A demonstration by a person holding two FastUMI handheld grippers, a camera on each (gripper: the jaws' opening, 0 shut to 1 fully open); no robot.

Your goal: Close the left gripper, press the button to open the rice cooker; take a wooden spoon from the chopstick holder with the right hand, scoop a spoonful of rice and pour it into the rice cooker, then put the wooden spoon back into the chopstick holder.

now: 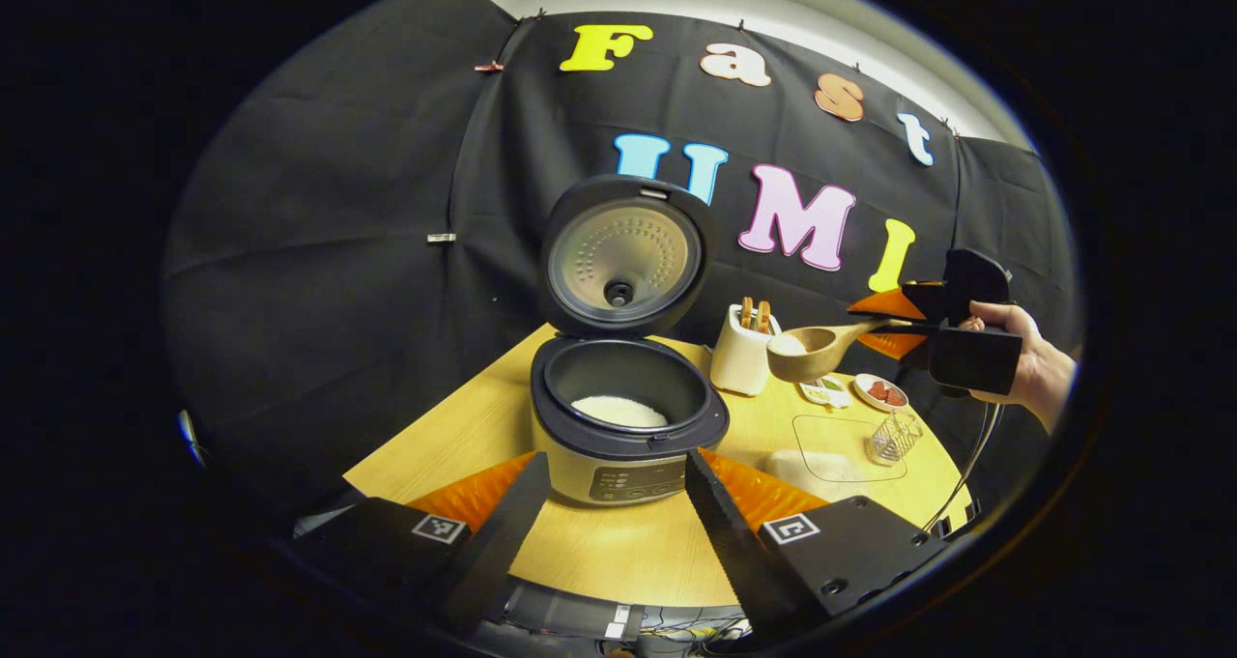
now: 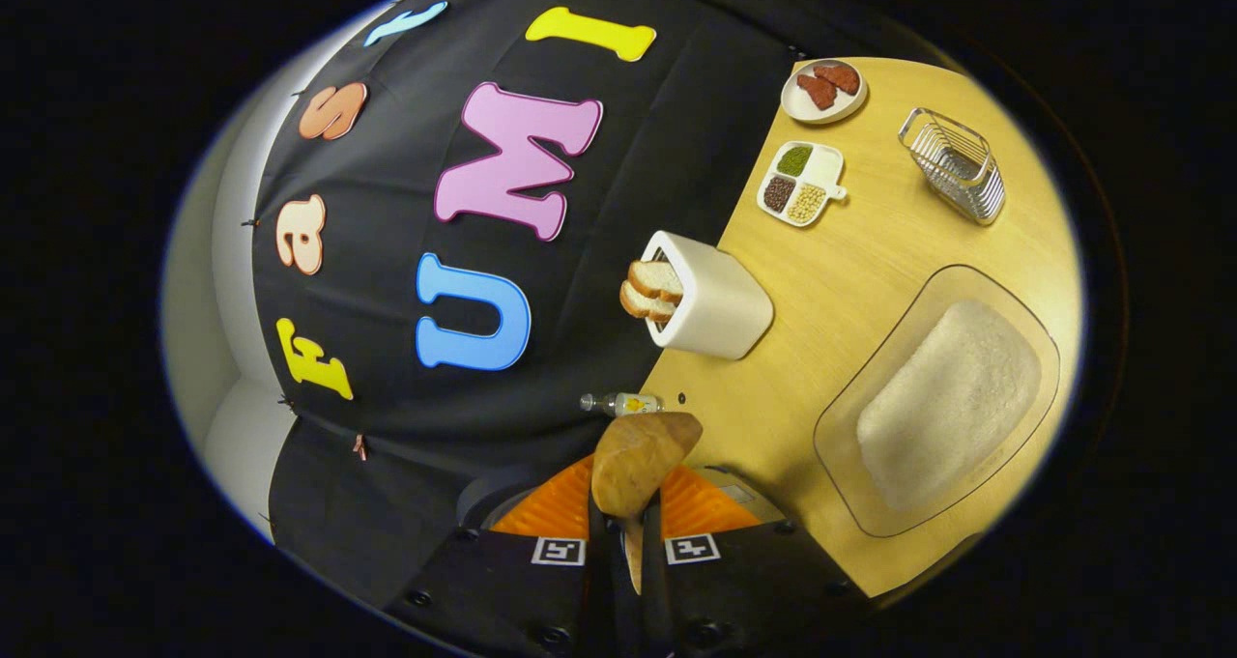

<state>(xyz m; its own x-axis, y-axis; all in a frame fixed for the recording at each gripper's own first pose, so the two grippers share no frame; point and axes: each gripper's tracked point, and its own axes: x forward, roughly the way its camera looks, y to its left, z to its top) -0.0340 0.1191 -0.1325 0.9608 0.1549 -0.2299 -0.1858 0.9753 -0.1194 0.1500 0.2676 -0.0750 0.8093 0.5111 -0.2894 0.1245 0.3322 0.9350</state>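
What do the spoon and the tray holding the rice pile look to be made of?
The spoon looks like wood with a smooth matte finish: tan with a brown tone. The tray appears to be clear glass or plastic, I cannot tell which: the table's grain shows through its rim.

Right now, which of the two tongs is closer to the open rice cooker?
Left. The left tongs sit open just in front of the rice cooker, one finger at each side of its base. The right tongs, gripping the wooden spoon, hang off to its right, above the table.

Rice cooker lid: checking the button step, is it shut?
No, the rice cooker's round black lid stands upright above the open pot.
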